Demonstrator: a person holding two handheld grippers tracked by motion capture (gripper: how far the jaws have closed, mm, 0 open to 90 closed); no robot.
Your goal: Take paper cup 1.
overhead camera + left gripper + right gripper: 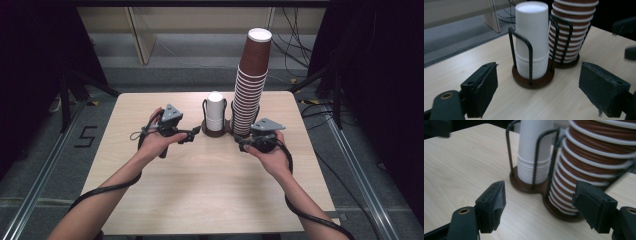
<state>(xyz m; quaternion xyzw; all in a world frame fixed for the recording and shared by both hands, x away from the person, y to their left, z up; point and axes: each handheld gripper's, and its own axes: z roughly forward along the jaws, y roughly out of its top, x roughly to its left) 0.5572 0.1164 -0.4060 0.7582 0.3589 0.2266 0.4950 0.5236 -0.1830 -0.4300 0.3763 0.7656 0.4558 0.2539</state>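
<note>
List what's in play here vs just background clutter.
In play:
- white cup stack
- brown cup stack
- wire cup holder
- left gripper, open
- right gripper, open

Background:
- table
- floor cables
- floor marker "5"

The white cups (215, 111) stand plain beside brown cups (248, 95) ringed with white rims. Their wire holder (533, 80) is black on a dark brown base. The tabletop (200, 190) is pale wood grain.
</note>
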